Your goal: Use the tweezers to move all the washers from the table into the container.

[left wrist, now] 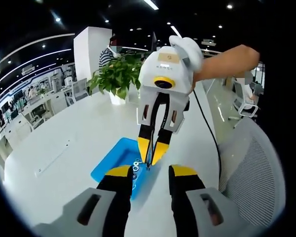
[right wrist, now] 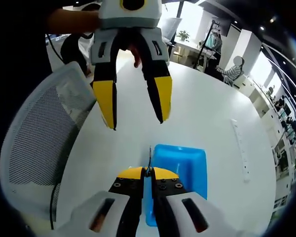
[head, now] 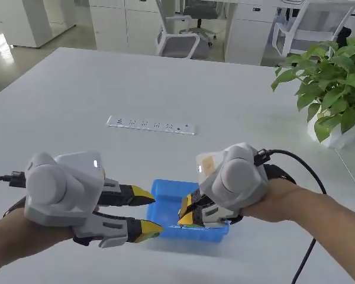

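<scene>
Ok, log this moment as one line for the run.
left gripper: open, beside tray | right gripper: shut on tweezers, tips at tray edge | washers: some in tray

The container (head: 167, 190) was blue, the table (head: 165, 83) white, the plant (head: 331, 77) green; the left gripper (head: 155, 213) and right gripper (head: 184, 216) had yellow tips.

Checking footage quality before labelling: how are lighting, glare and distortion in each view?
Head view: even, soft light, a faint shadow beside the container, no blur. Left gripper view: strong fisheye bending, ceiling lamps glare, washers too small to count. Right gripper view: fisheye curves the table; washed-out glare at top.
</scene>
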